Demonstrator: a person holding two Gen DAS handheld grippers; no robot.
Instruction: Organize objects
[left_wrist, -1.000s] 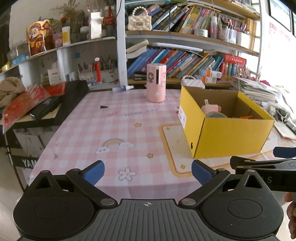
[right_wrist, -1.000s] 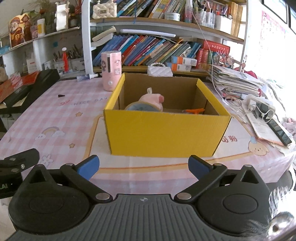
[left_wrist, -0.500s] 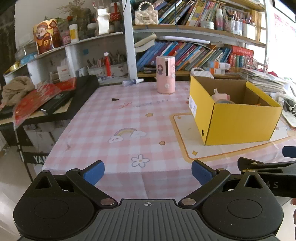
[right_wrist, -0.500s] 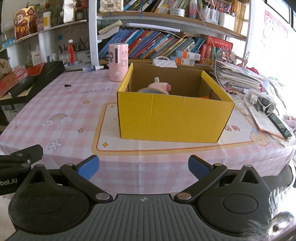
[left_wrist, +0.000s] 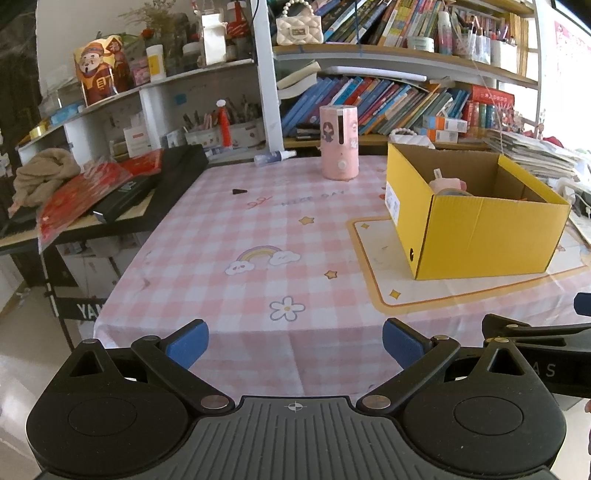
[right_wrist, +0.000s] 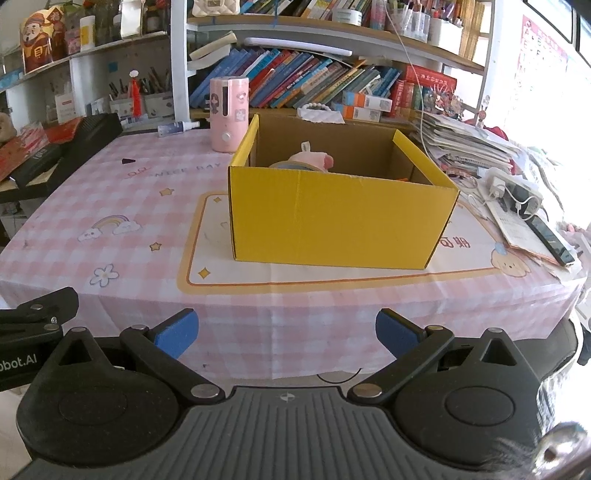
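The left gripper (left_wrist: 293, 341) is being held spread wide with nothing between its blue pads, off the near edge of the table (left_wrist: 258, 229), above the overhang of the pink checked cloth. The right gripper (right_wrist: 286, 330) is likewise being held released and empty, short of the table's near edge and facing the front wall of the yellow box (right_wrist: 336, 218). Neither is touching anything, which suggests that nothing is being carried at this moment.

Going from left to right across the table: a black case (left_wrist: 147, 181) with red packets on it is being kept on a side stand just beside the table's left edge. A small dark fleck (left_wrist: 239, 191) is lying alone on the cloth, well apart from everything else. Farther back, a small spray bottle (left_wrist: 275, 157) is lying on its side near the far edge, and a pink cylindrical dispenser (left_wrist: 339, 142) is standing upright near it, apart from the box. On the right, the yellow box is sitting open-topped on a pale printed mat (left_wrist: 376, 258), probably so that things can be dropped in from above. A pink soft item (right_wrist: 312, 158) is already lying inside it, with something orange barely showing behind.

The sorting is judged to be largely done; the dispenser and bottle may be meant to stay out, though that cannot be told.
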